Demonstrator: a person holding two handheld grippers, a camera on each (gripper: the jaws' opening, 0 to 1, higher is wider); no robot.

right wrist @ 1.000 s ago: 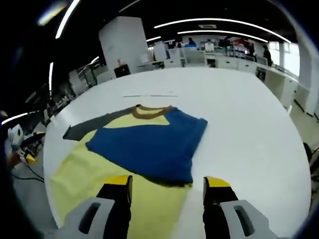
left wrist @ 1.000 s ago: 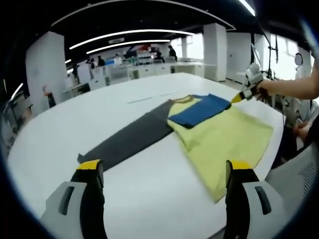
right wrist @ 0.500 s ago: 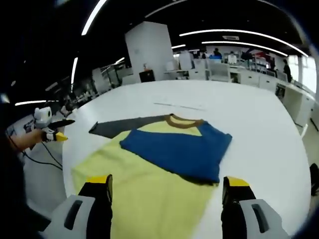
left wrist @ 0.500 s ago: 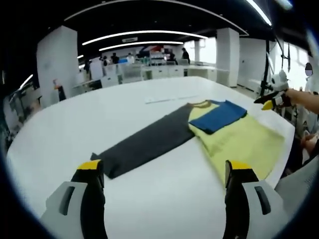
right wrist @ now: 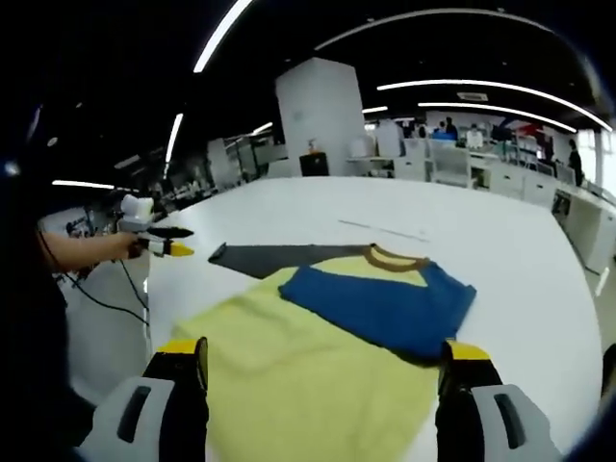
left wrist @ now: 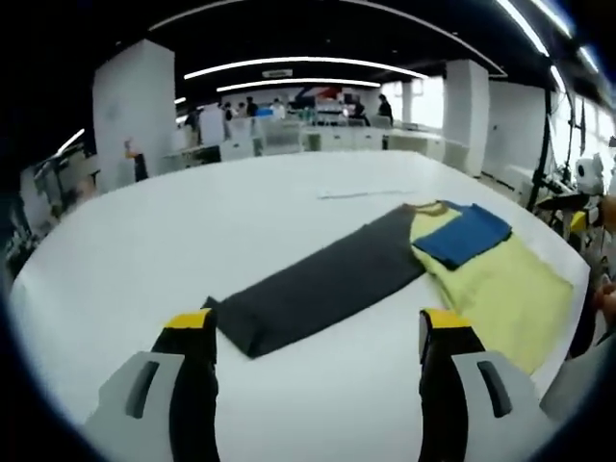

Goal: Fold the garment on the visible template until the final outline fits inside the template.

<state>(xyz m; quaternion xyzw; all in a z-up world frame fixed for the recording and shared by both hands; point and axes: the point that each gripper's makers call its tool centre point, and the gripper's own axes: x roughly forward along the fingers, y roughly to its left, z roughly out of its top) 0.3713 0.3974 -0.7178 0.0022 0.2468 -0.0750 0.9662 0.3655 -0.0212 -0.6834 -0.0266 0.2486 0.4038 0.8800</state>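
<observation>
Tool jaws on both sides stand wide apart with nothing between them: the left tool (left wrist: 314, 332) hangs over bare white table (left wrist: 144, 250) short of the dark strip's near end, and the right tool (right wrist: 322, 358) hangs over the near edge of the yellow cloth. Compared with a second ago, both cameras have drawn back from the garment, which looks smaller and farther off in each view; its fold looks unchanged, and neither tool has closed.

One garment (left wrist: 491, 284) lies flat on the table: a yellow body (right wrist: 318, 371), one blue sleeve (right wrist: 385, 303) folded across its chest, and a brown collar (right wrist: 395, 258). One dark grey template strip (left wrist: 318, 284) runs out from under it.

In the left gripper view the grey strip shows at full length, stretching toward the near left, with the shirt at its far right end. In the right gripper view the strip shows as a short wedge (right wrist: 274, 260) behind the shirt, and the left tool (right wrist: 173, 249) enters from the left, held in a hand (right wrist: 120, 247). One thin pale line (left wrist: 361, 193) lies on the table beyond the shirt.
</observation>
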